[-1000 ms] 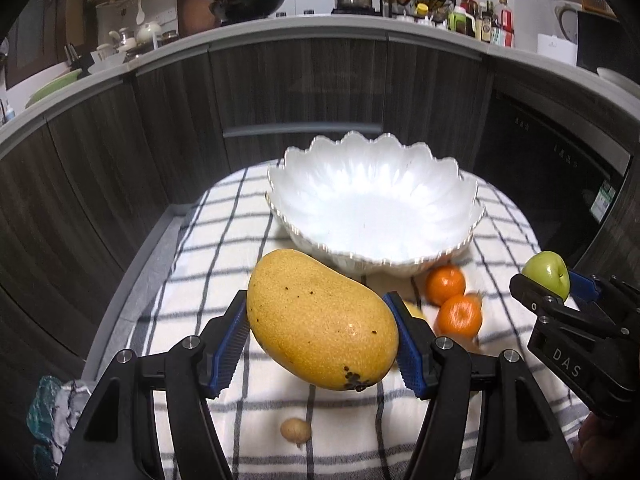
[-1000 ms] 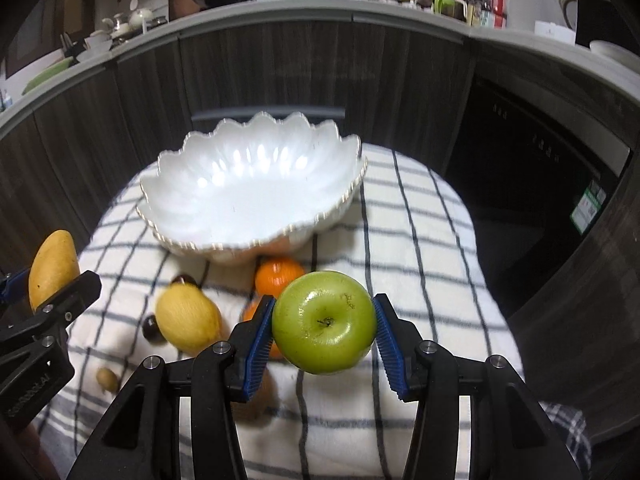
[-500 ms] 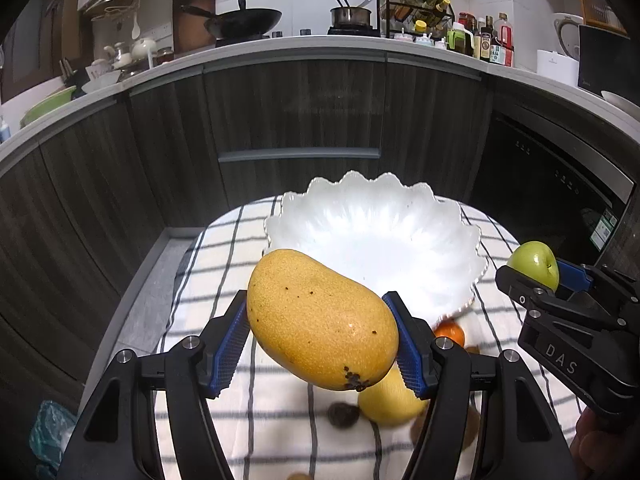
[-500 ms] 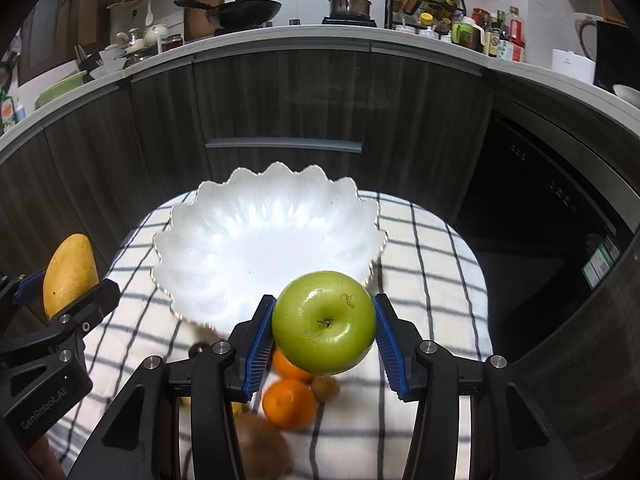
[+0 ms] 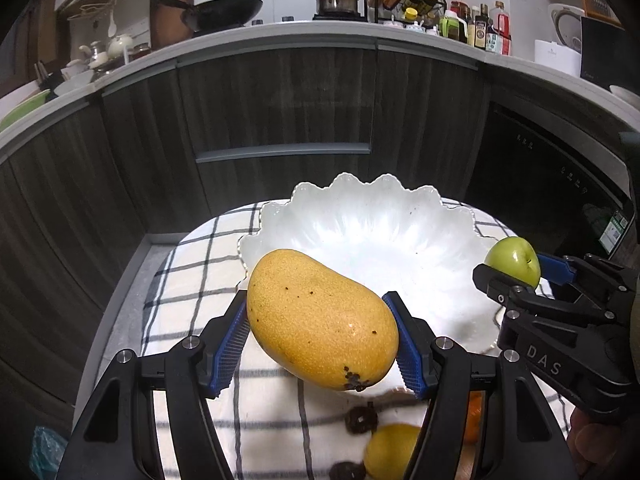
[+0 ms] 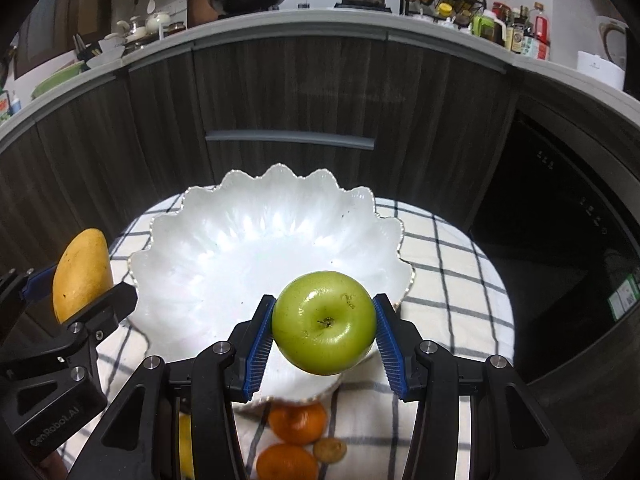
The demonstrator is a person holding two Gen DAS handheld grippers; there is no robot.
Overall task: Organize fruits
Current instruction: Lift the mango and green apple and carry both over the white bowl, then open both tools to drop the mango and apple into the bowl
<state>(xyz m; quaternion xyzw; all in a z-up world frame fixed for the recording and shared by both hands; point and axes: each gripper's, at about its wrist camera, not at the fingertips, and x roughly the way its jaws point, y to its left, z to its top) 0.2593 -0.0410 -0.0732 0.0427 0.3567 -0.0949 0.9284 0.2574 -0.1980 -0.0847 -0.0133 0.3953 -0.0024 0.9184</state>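
Your left gripper [image 5: 322, 338] clamps a yellow mango [image 5: 320, 320], its blue pads pressed on both sides, and holds it in the air at the near left rim of the white bowl [image 5: 376, 232]. Your right gripper [image 6: 323, 338] clamps a green apple [image 6: 324, 322] the same way, lifted above the bowl's near right rim. The bowl stands on a checked cloth [image 6: 448, 276]. Two oranges [image 6: 296, 422] and a small brown fruit [image 6: 330, 449] lie on the cloth just in front of the bowl, a lemon [image 5: 390, 454] beside them.
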